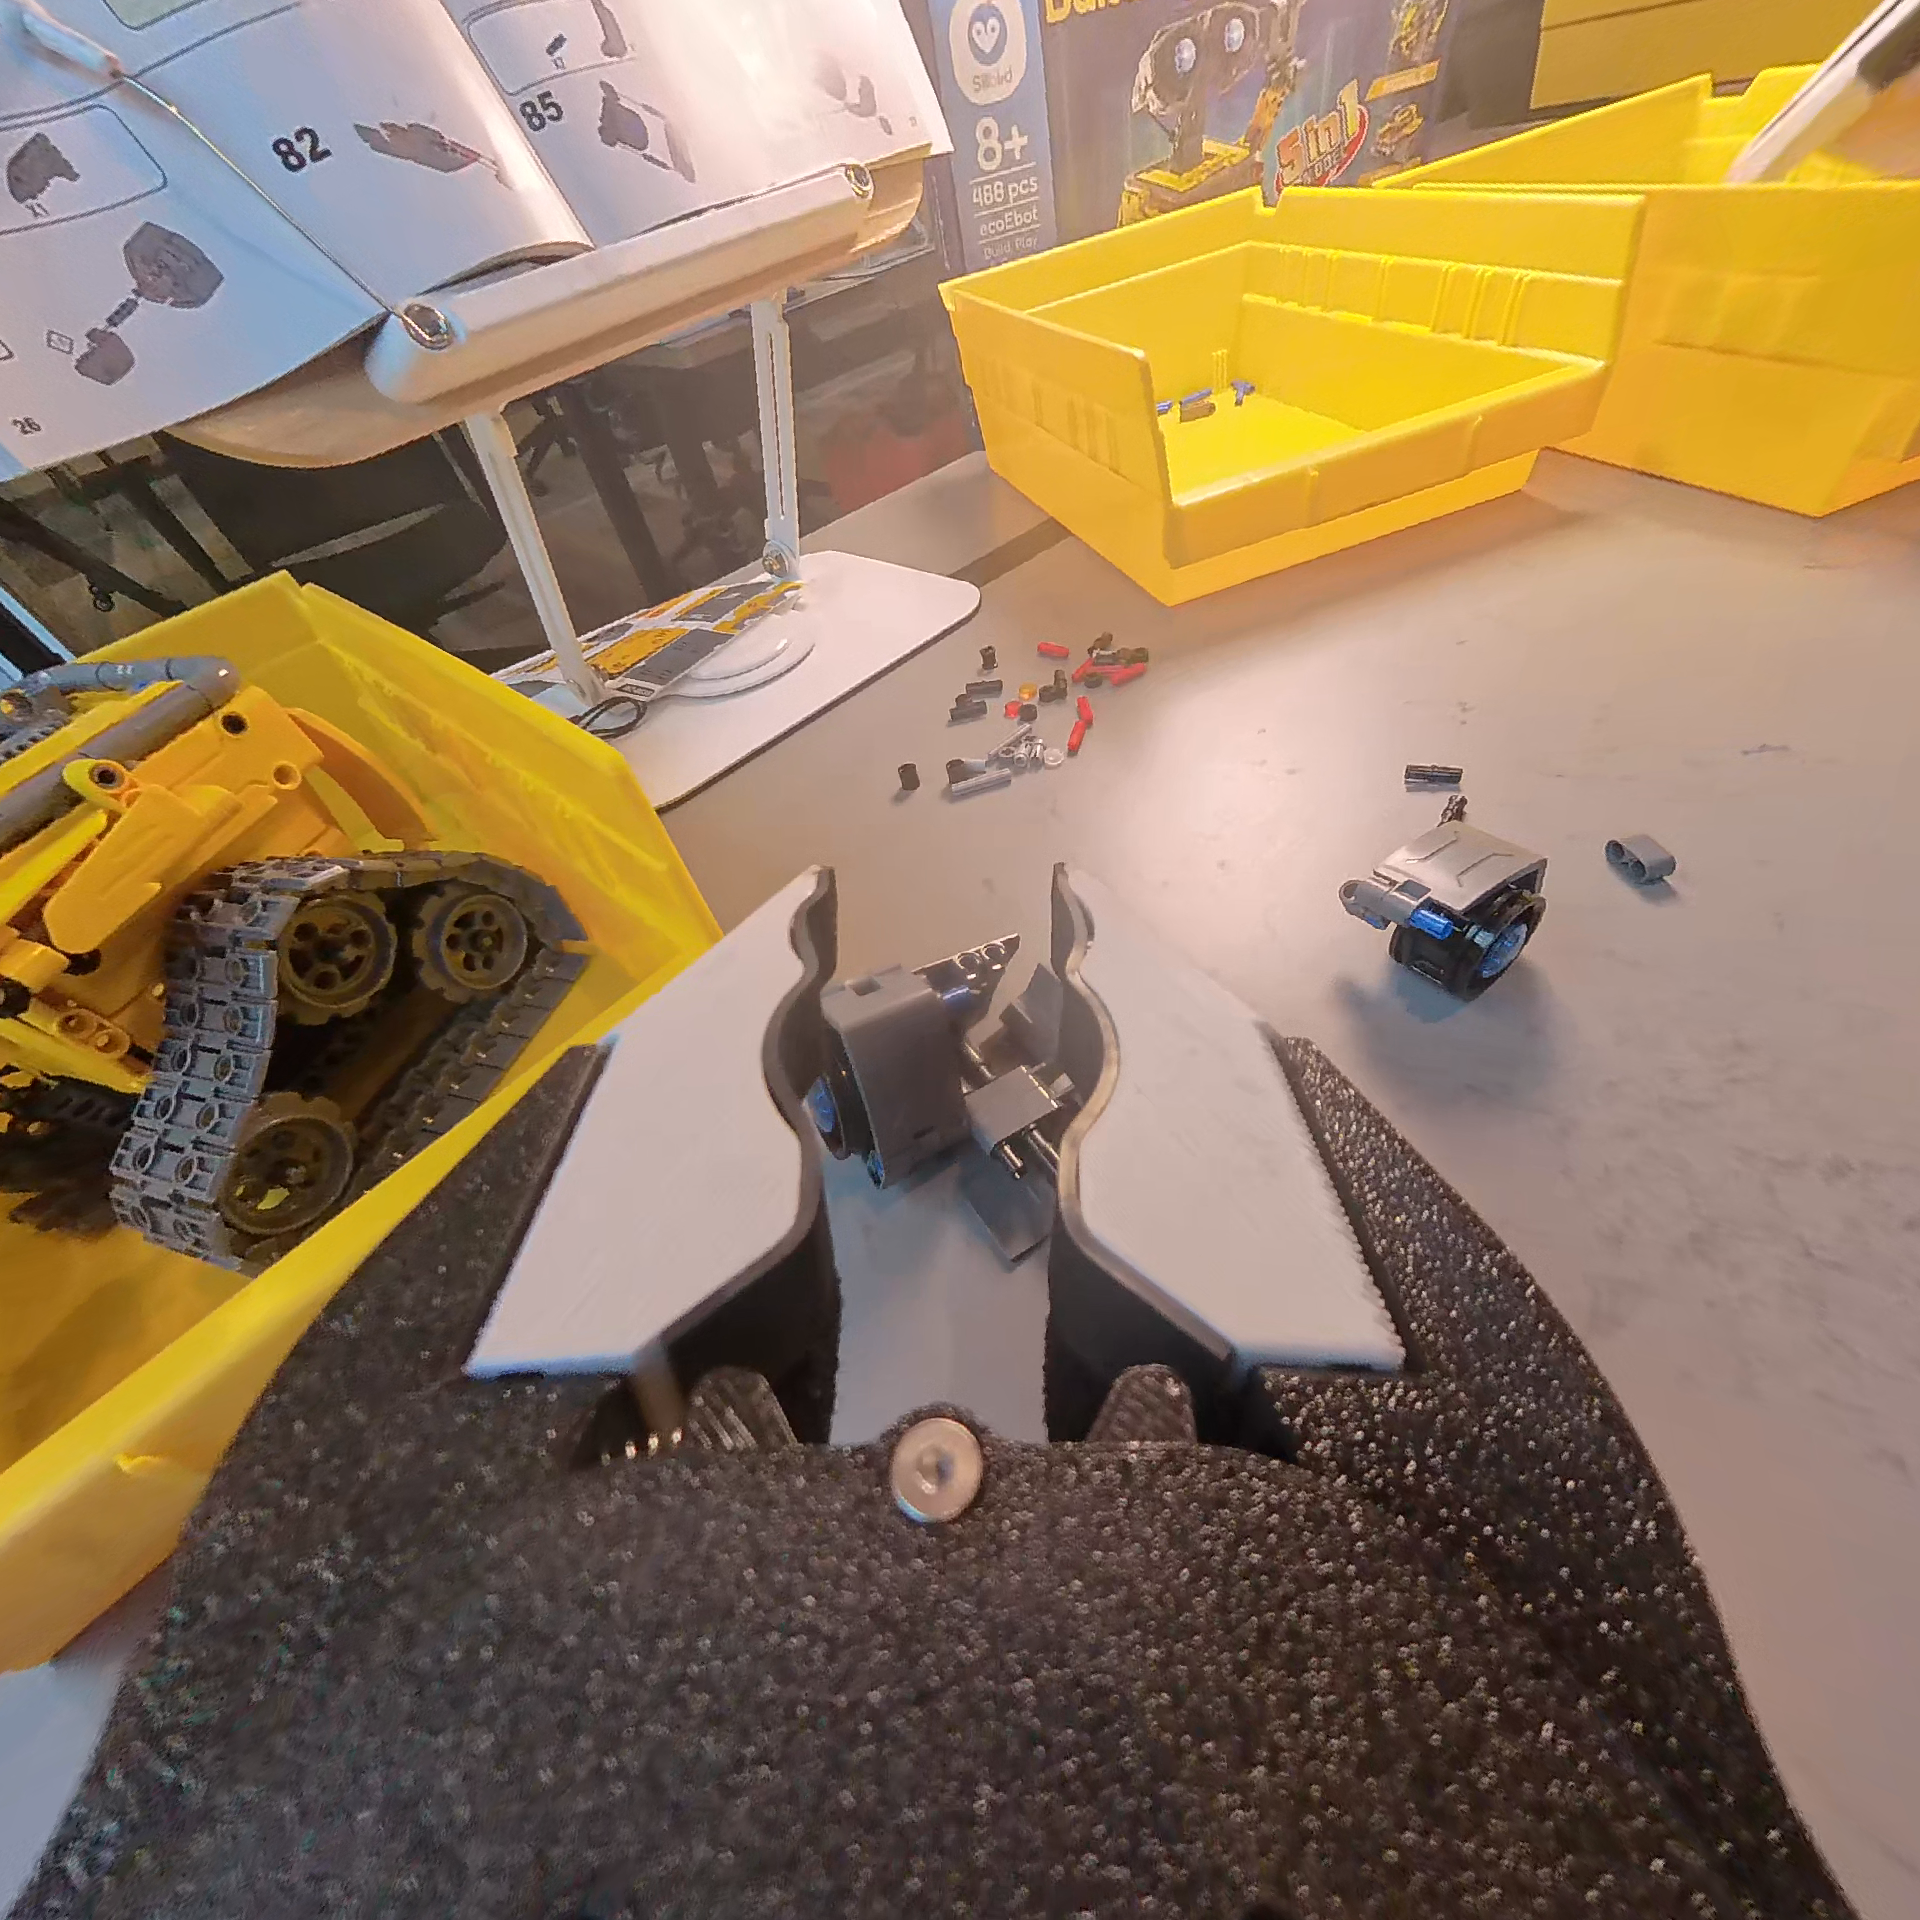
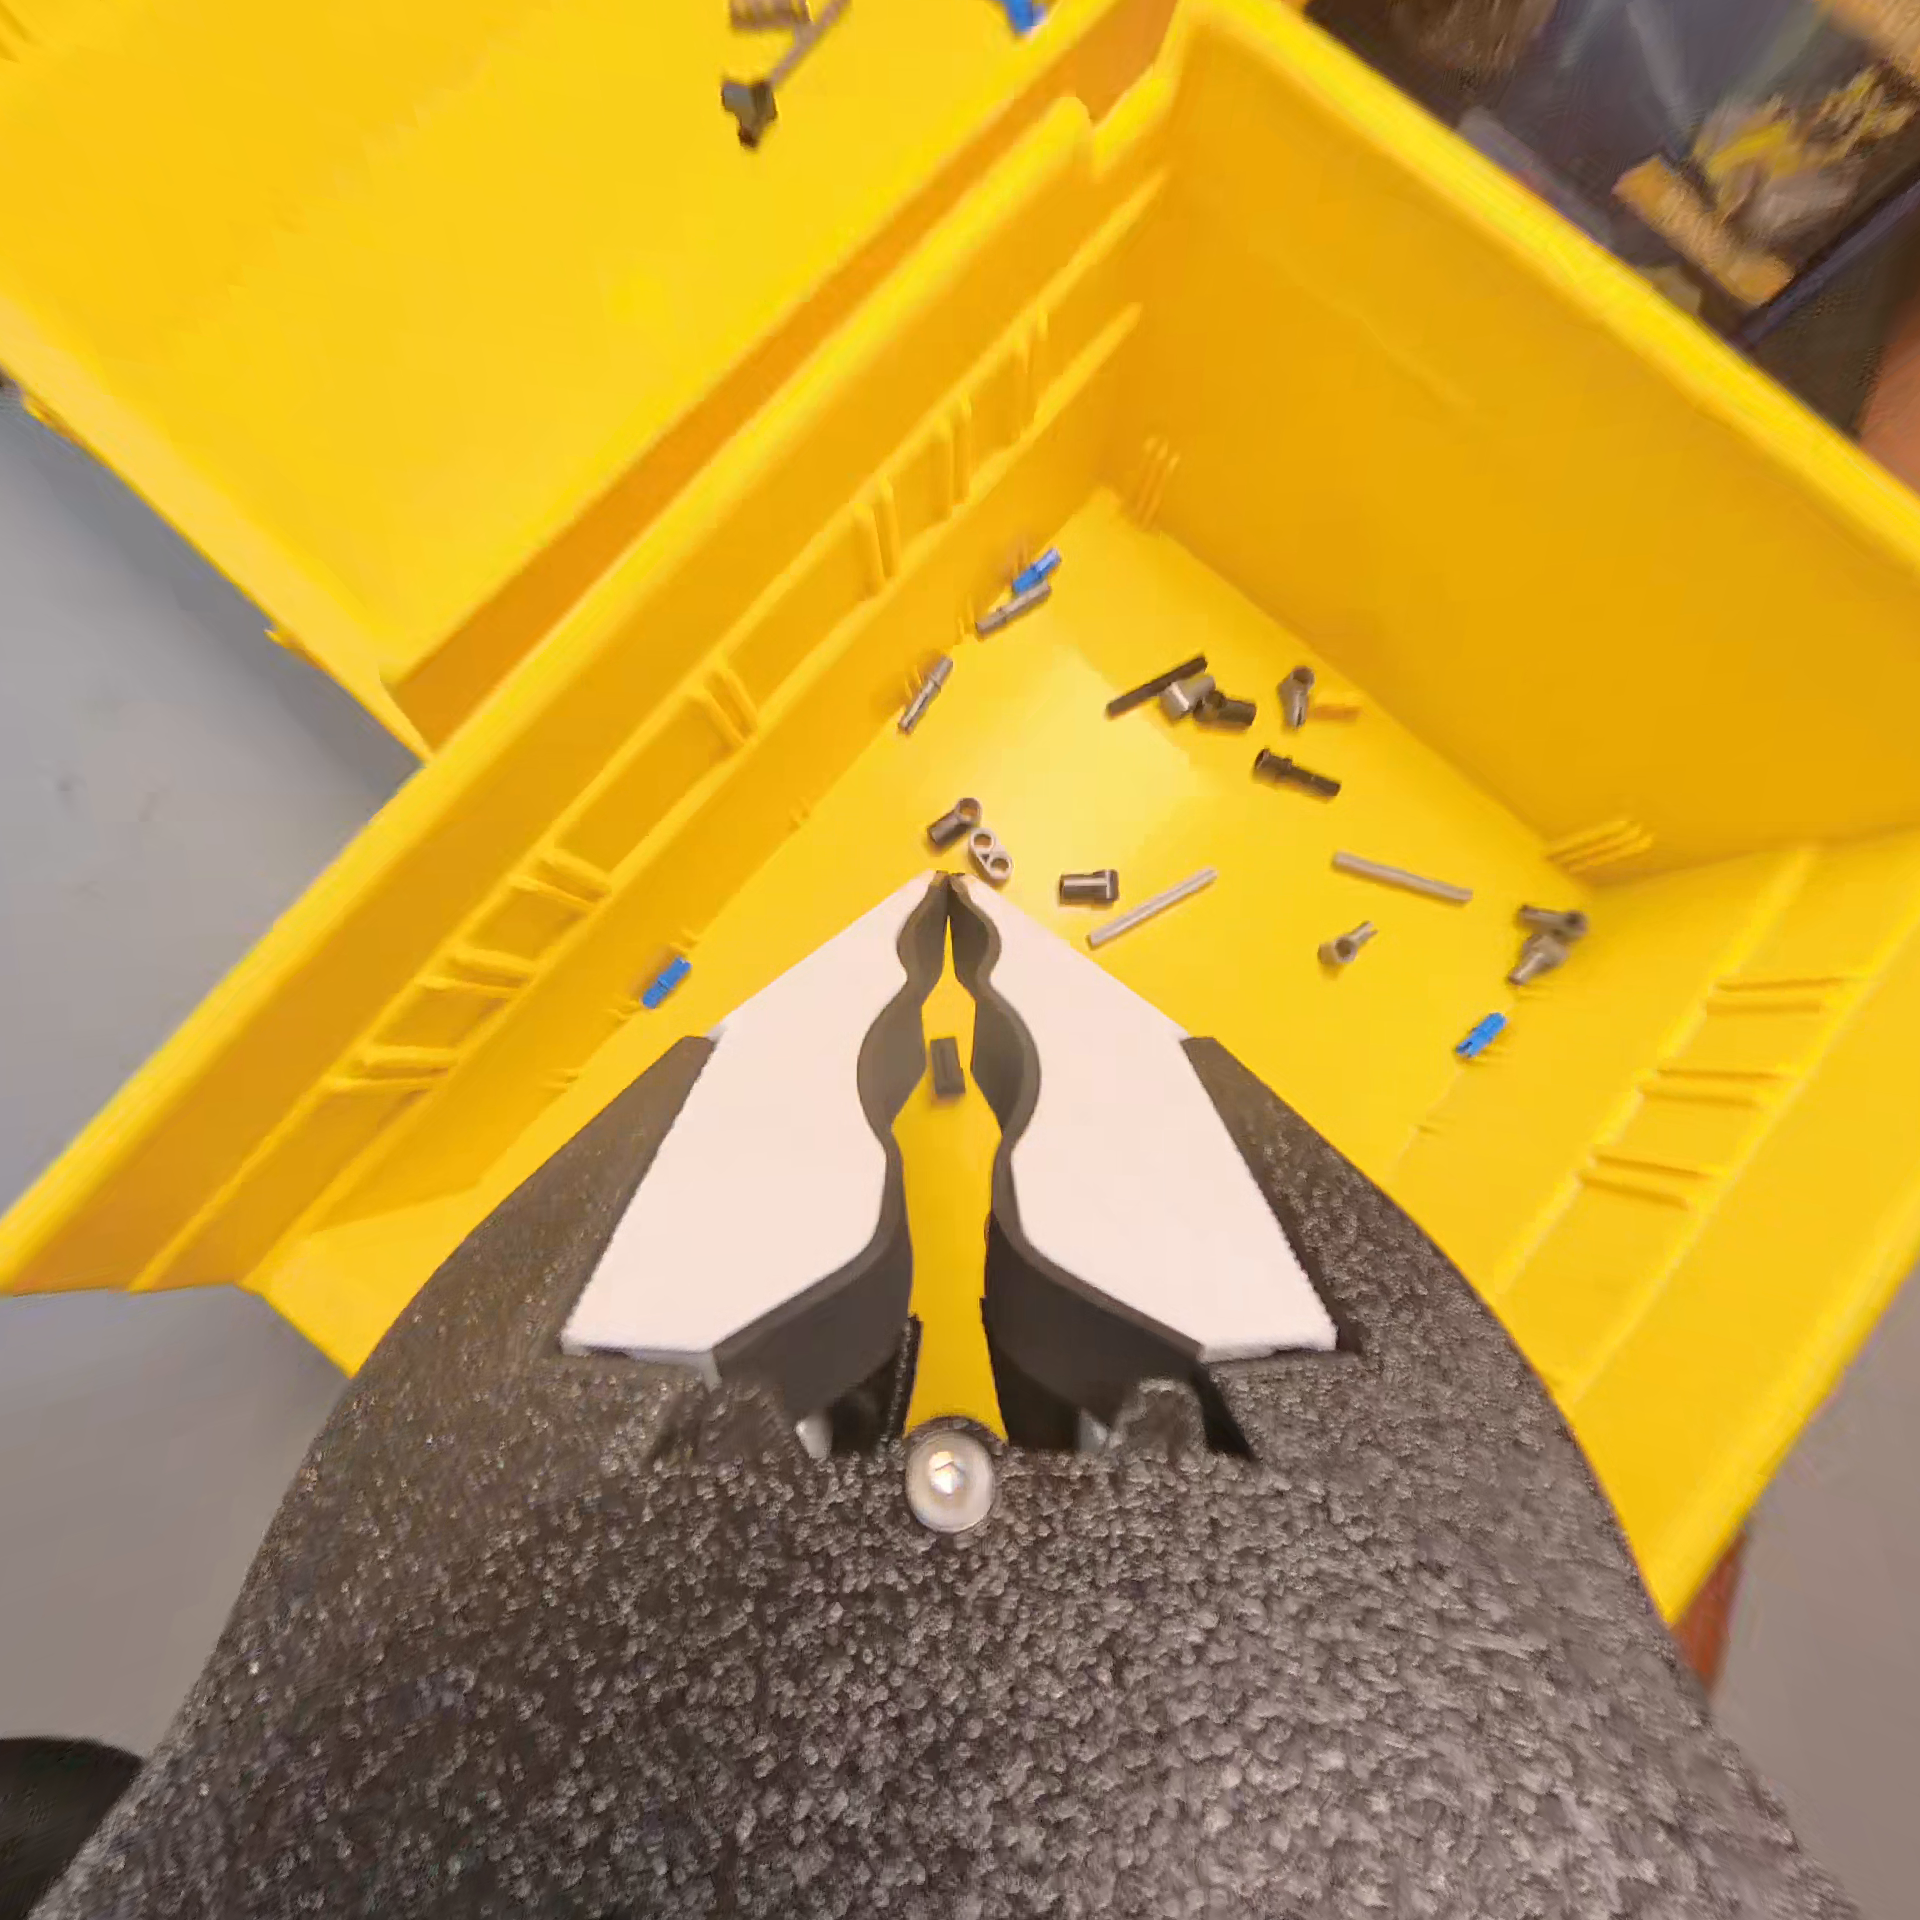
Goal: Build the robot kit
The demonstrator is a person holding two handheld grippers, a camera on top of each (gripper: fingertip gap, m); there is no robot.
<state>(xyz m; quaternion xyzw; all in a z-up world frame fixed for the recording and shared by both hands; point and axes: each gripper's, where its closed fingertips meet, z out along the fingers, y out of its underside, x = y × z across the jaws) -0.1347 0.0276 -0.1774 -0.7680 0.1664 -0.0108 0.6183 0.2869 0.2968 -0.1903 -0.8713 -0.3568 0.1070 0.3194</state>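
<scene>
My left gripper (image 1: 940, 894) is shut on a small grey brick assembly (image 1: 904, 1070) with blue pins, held just above the grey table (image 1: 1558, 1195). A similar grey and black assembly (image 1: 1455, 914) lies on the table to its right. My right gripper (image 2: 945, 883) is shut, its tips touching, and hangs over the floor of a yellow bin (image 2: 1455, 468). Loose small parts lie in that bin: a grey axle (image 2: 1151, 907), a black connector (image 2: 1088, 886), blue pins (image 2: 665, 982). A small black piece (image 2: 943, 1065) shows through the gap between the fingers, on the bin floor.
A yellow tracked brick vehicle (image 1: 260, 966) sits in a yellow bin (image 1: 499, 748) at the left. An instruction booklet (image 1: 416, 156) rests on a white stand. Loose red and black pins (image 1: 1039, 707) lie on the table. More yellow bins (image 1: 1070, 416) and a toy box (image 1: 1195, 104) stand behind. The black connector (image 2: 1088, 886) is closer to my right gripper, around 7 centimetres from its tips; the left tips are 55 centimetres off. My right gripper is the nearer one to the grey axle (image 2: 1151, 907): about 8 centimetres, against 55 centimetres.
</scene>
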